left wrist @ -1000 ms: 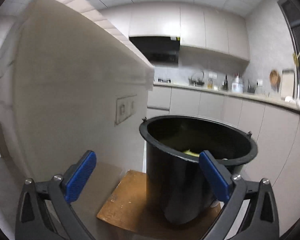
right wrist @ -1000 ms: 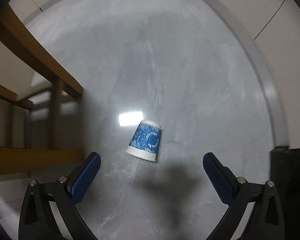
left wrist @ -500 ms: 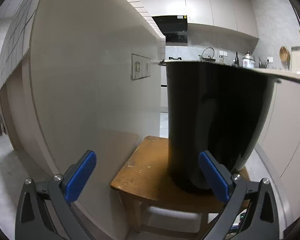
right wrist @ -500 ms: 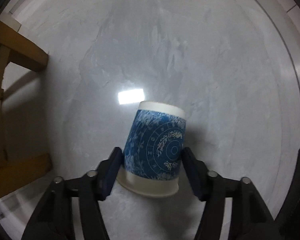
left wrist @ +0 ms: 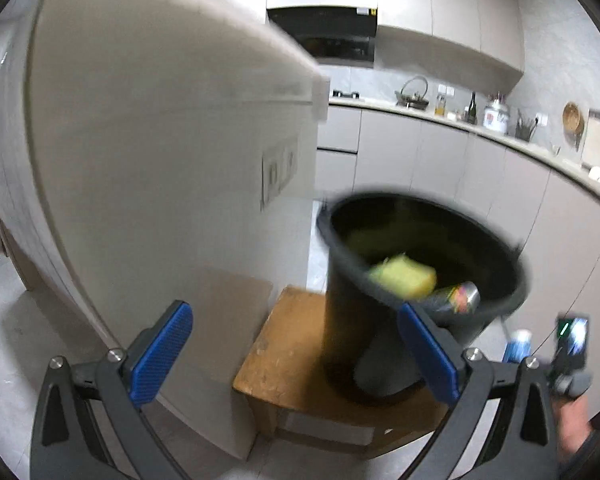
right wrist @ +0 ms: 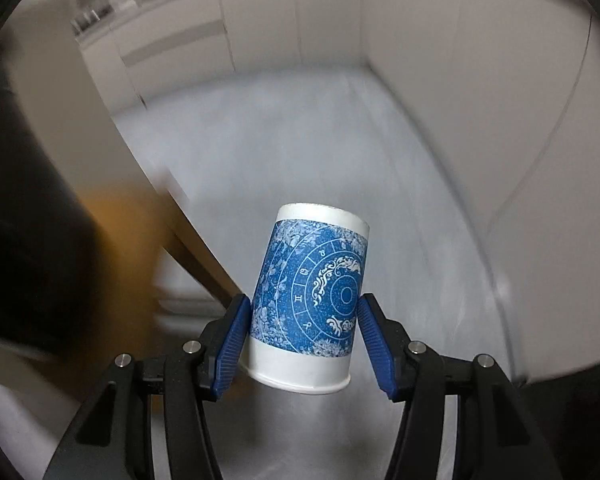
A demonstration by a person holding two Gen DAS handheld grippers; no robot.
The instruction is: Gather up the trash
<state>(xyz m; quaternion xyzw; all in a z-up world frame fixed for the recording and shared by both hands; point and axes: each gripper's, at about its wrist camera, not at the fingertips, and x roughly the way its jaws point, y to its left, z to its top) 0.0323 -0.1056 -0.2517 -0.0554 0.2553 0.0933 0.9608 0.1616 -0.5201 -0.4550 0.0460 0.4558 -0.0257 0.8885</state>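
A: What does the right gripper [right wrist: 300,322] hold?
B: A paper cup [right wrist: 312,298], white with a blue patterned band, tapered, rim toward the camera. The jaws are closing, ribbed blue pads [right wrist: 232,344] pressed on its sides, clear of the grey floor [right wrist: 340,152].
A: And the left gripper [left wrist: 294,354]?
B: Wide apart, empty, angled down at a black plastic bucket [left wrist: 360,320] on a worn wooden stool [left wrist: 288,360] (yellow sponge [left wrist: 404,276] and a can [left wrist: 458,298] inside).
A: Room?
B: A kitchen; beige cabinets [left wrist: 440,160].
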